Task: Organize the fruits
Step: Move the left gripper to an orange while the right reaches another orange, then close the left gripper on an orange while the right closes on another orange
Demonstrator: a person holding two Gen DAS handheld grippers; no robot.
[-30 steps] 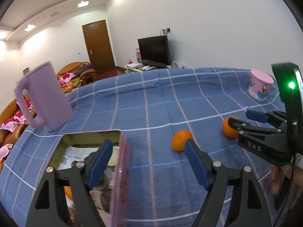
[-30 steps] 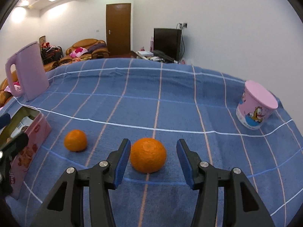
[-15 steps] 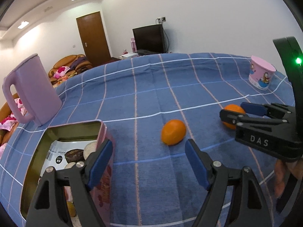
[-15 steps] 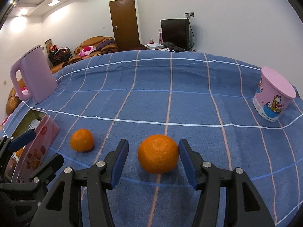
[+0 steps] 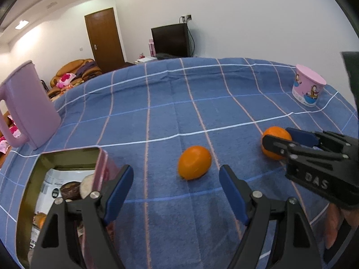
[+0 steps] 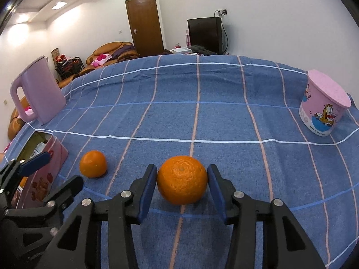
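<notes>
The right hand-held gripper (image 6: 182,180) is closing its jaws around the larger orange (image 6: 181,182) on the blue checked counter (image 6: 224,121), while the left hand-held gripper (image 5: 176,182) hangs released just short of the smaller orange (image 5: 194,162), beside the open tin (image 5: 67,154).

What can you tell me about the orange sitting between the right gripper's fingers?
The larger orange is round, bright and dimpled, its stem scar facing up. It rests on the blue checked tablecloth. The right gripper is closing around it, blue pads at both sides, seemingly just touching.
</notes>
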